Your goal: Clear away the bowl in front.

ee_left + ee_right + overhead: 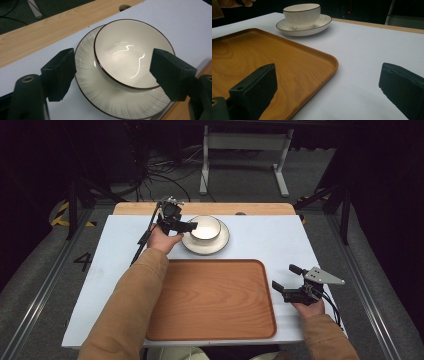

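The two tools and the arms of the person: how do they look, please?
Both arms wear tan sleeves. Each hand holds a black tool with two blocky, dark padded jaws. The right tool carries a grey three-cornered plate on top, and black cables trail from it. The left tool has a black cable trailing beside the wrist.

Cream bowl with a thin dark rim sits upright and empty on a matching ribbed saucer, off-centre toward its far side. Both on the white bench, just beyond the empty wooden tray.

Bowl sits on saucer, behind the tray.
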`<state>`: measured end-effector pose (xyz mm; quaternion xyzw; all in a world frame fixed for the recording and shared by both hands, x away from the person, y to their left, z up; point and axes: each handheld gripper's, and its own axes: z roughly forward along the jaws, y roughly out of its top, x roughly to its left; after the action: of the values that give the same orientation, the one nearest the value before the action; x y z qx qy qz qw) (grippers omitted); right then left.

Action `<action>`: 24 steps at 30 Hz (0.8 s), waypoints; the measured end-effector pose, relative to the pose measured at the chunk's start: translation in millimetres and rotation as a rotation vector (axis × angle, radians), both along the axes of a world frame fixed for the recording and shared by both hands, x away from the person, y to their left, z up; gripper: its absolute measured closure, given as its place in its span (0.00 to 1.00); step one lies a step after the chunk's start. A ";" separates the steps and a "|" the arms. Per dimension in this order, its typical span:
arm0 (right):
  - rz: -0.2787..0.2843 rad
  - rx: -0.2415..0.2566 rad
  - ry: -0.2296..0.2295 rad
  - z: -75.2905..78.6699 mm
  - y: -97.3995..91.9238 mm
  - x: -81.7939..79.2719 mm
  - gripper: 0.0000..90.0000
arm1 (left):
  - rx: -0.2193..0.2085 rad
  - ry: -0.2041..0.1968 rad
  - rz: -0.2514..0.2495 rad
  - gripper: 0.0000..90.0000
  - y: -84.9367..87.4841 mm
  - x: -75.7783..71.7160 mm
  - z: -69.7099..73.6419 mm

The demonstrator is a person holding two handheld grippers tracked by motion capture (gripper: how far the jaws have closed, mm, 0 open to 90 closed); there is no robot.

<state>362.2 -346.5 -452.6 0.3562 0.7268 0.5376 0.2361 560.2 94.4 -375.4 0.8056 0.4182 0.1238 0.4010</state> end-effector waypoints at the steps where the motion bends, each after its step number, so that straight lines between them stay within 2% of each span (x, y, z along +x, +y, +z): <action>1: -0.002 -0.001 0.002 0.0 0.0 0.0 0.02 | -0.001 0.007 0.001 0.27 -0.4 1.4 -1.8; 4: -0.004 0.000 0.001 -0.1 0.1 -0.1 0.03 | 0.015 0.054 0.005 0.28 -2.9 8.7 -9.1; 8: -0.009 -0.002 0.002 -0.1 0.1 -0.1 0.03 | 0.016 0.091 0.002 0.31 -7.7 15.5 -15.1; 17: -0.013 -0.003 0.000 -0.1 -0.1 -0.2 0.03 | 0.031 0.136 0.006 0.39 -19.5 23.8 -24.2; 20: -0.015 -0.004 0.000 -0.1 -0.2 -0.2 0.03 | 0.041 0.159 0.035 0.43 -22.5 25.4 -27.9; 24: -0.016 -0.005 0.000 -0.2 0.0 -0.2 0.03 | 0.048 0.179 0.043 0.46 -23.2 28.4 -32.2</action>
<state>362.0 -346.5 -452.8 0.3614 0.7253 0.5340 0.2411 588.6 71.2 -407.6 0.8137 0.4664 0.0698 0.3397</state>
